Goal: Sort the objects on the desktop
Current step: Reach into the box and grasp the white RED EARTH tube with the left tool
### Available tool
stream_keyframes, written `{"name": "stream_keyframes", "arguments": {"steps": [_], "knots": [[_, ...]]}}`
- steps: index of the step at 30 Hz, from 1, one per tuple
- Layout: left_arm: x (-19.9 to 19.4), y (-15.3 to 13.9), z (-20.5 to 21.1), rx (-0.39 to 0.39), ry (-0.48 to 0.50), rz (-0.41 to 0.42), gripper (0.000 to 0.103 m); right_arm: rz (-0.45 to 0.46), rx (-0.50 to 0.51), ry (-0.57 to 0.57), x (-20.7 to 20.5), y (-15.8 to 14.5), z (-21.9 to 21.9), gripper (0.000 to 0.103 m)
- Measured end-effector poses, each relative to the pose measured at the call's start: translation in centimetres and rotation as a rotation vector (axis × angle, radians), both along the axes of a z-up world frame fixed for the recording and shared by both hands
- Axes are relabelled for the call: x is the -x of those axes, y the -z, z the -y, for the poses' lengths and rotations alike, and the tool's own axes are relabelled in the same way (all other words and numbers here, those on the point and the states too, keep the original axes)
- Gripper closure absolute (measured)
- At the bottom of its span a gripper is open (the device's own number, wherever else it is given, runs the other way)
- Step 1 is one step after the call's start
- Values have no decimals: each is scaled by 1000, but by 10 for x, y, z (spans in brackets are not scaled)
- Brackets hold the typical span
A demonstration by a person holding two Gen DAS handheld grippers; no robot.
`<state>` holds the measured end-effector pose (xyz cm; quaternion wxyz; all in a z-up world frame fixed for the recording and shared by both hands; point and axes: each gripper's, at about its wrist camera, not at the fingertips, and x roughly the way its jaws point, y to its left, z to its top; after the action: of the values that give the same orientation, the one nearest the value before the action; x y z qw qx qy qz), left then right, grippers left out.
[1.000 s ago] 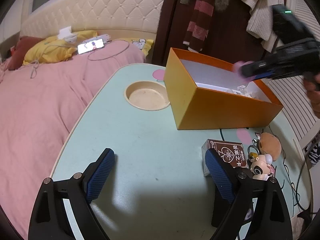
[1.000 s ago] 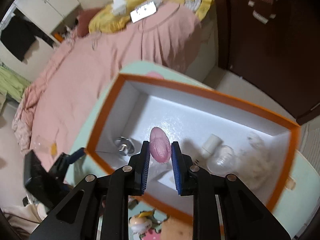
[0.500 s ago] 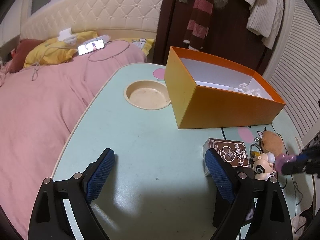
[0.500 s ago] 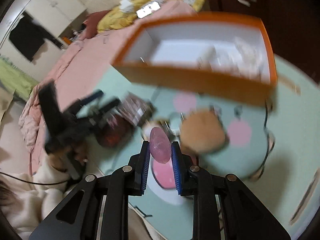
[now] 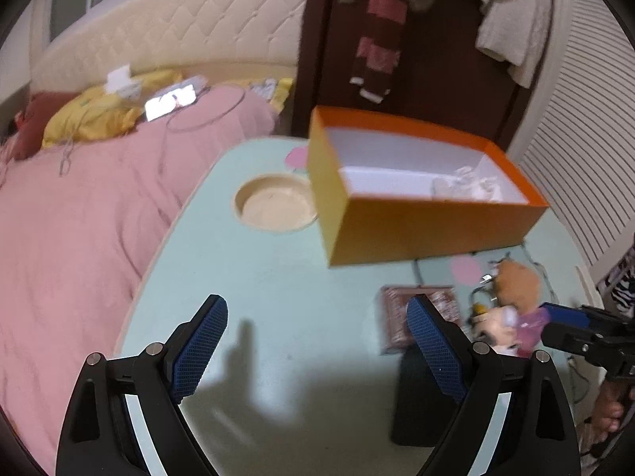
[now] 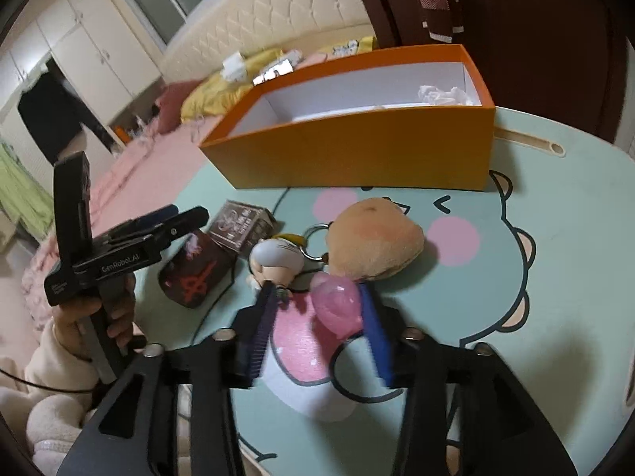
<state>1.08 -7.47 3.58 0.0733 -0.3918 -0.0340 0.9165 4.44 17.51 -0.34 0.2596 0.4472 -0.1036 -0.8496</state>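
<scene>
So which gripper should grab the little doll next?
Probably the right gripper: the doll lies just past its fingertips. Its jaws are opening around the pink egg, so it is almost free. The left gripper hovers open farther away.

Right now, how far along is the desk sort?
Done: white crumpled items already lie in the orange box. In hand: the right gripper, jaws opening, has a pink egg-shaped toy between them, low over the table, outside the box. The left gripper is open and holds nothing. Left: plush, figurine keychain, card box, dark pouch.
</scene>
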Motion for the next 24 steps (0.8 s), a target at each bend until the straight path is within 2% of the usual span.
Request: {"name": "stream_keyframes", "arguments": {"steps": [4, 7, 10, 12, 14, 16, 17, 18, 20, 22, 24], "knots": [[12, -49, -22, -11, 123, -9, 12, -63, 131, 73, -7, -3, -18, 53], [32, -81, -49, 21, 212, -17, 12, -116, 179, 111, -10, -10, -32, 53], [66, -96, -77, 44, 291, 43, 23, -114, 224, 155, -9, -10, -43, 53], [95, -91, -96, 73, 336, 122, 28, -90, 227, 173, -5, -7, -43, 53], [122, -75, -114, 142, 345, 191, 30, -67, 220, 177, -2, -4, -41, 53], [144, -52, -126, 188, 339, 283, 41, -65, 205, 174, -1, -3, -37, 53], [152, -42, -130, 193, 338, 332, 51, -74, 193, 170, -3, -4, -36, 53], [158, -34, -134, 190, 338, 375, 57, -86, 177, 169, -6, -5, -37, 53], [166, -17, -138, 181, 344, 437, 57, -123, 129, 164, -10, -9, -33, 53], [173, -6, -143, 202, 334, 454, 57, -152, 89, 154, -14, -11, -28, 53], [177, 1, -145, 215, 323, 464, 57, -147, 90, 140, -16, -9, -27, 53]]}}
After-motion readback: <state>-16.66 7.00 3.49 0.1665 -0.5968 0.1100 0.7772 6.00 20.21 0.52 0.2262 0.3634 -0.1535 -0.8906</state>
